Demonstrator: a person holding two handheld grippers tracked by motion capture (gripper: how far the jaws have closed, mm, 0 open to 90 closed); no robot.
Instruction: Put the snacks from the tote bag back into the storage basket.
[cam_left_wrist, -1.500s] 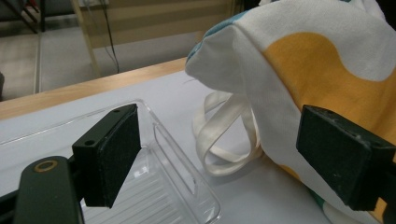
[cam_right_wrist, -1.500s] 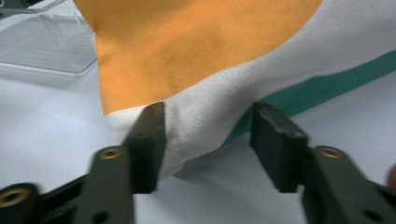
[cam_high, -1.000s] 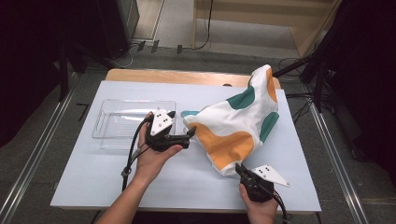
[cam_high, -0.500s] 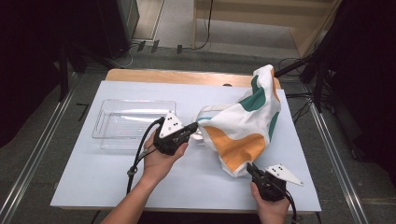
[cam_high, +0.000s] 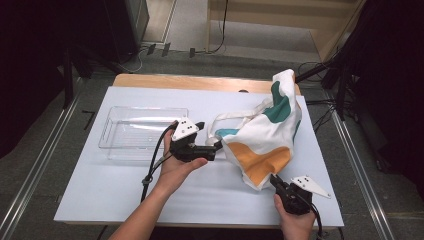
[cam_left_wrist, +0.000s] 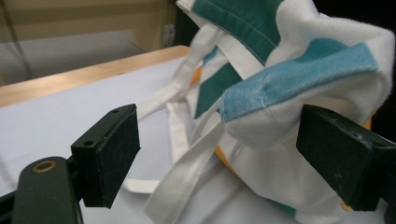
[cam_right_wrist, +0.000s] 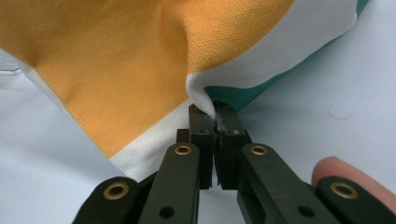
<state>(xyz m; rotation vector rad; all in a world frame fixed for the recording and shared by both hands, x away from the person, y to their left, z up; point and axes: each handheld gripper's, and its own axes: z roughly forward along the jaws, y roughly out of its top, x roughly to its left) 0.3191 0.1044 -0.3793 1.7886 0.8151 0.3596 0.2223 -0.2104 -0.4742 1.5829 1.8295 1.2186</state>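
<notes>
The white rectangular counter (cam_high: 125, 195) is carrying all the items, with a strip of bare wood showing along its far edge.

The white cloth tote bag with teal and orange patches (cam_high: 265, 135) is lying crumpled on the right half of the counter, its far end rising into a peak near the far right corner. Its white webbing straps (cam_left_wrist: 187, 149) are trailing loose toward the counter's middle. The bag is probably being held at two opposite points so that it can be spread or repositioned.

The clear rectangular plastic tray (cam_high: 142, 131) is sitting empty on the left half, well apart from the bag, perhaps as a receptacle.

The left gripper (cam_high: 215, 148) is lying sideways in the person's left hand (cam_high: 177, 167), pointing at the bag's near-left edge. Its jaws are standing wide apart, with a folded teal-and-white hem (cam_left_wrist: 289, 84) sitting between the pads but not clamped.

The right gripper (cam_right_wrist: 215, 122) is resting at the near right of the counter. Its jaws are closed tightly on a small pinch of the bag's white lower corner, anchoring that end.

No brand, label or legible writing is visible anywhere.
</notes>
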